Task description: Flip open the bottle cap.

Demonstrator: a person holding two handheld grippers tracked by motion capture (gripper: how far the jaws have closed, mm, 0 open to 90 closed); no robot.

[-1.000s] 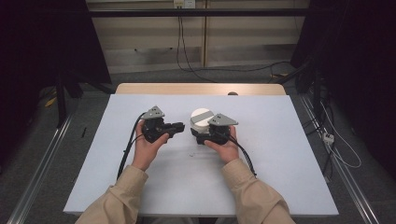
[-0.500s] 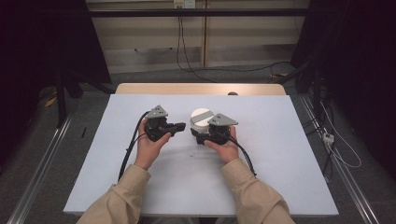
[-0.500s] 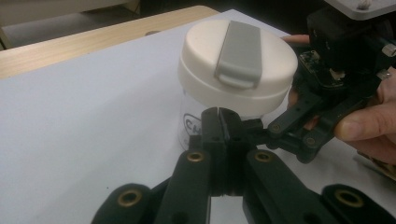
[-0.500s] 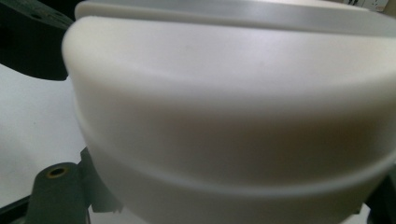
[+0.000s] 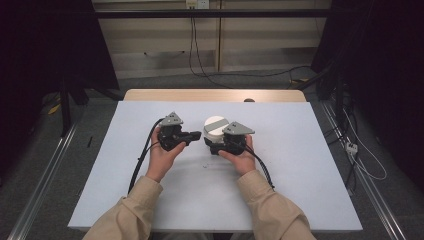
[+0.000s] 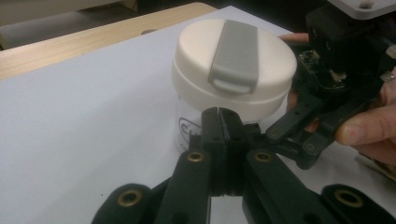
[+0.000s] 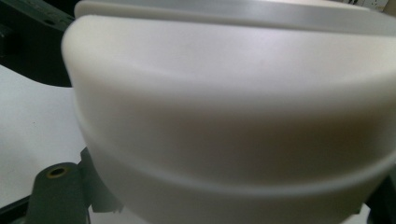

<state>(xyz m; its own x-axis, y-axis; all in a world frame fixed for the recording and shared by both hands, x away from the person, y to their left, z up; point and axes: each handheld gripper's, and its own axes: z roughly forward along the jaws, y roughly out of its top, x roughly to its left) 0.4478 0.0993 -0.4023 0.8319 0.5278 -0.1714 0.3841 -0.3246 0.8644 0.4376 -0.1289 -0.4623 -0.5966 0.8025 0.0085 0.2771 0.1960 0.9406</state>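
**Jar gripped on the right, left jaws closed just beside it**

A small clear jar [image 5: 216, 131] with a cream lid [image 6: 233, 60] stands upright near the middle of the white table [image 5: 300, 170], a little toward the far side. A grey flap [image 6: 233, 53] runs across the top of the lid. The jar carries a printed mark on its clear wall, too much hidden to read.

The right hand-held gripper [image 5: 214, 145] sits at the jar's near right side, its black jaws closed around the jar below the lid; in the left gripper view the linkage of this gripper reaches in against the jar's lower part, and in the right gripper view the lid stands very near, with a black jaw at each bottom corner. The right hand [image 5: 240, 157] rests on the table behind it.

The left hand-held gripper [image 5: 196, 135] points at the jar from the left. Its jaws are pressed fully together with nothing between them, and their tips sit just short of the jar's wall, below the lid's rim. Whether they touch the jar cannot be told. The left hand [image 5: 162, 155] holds it low over the table.
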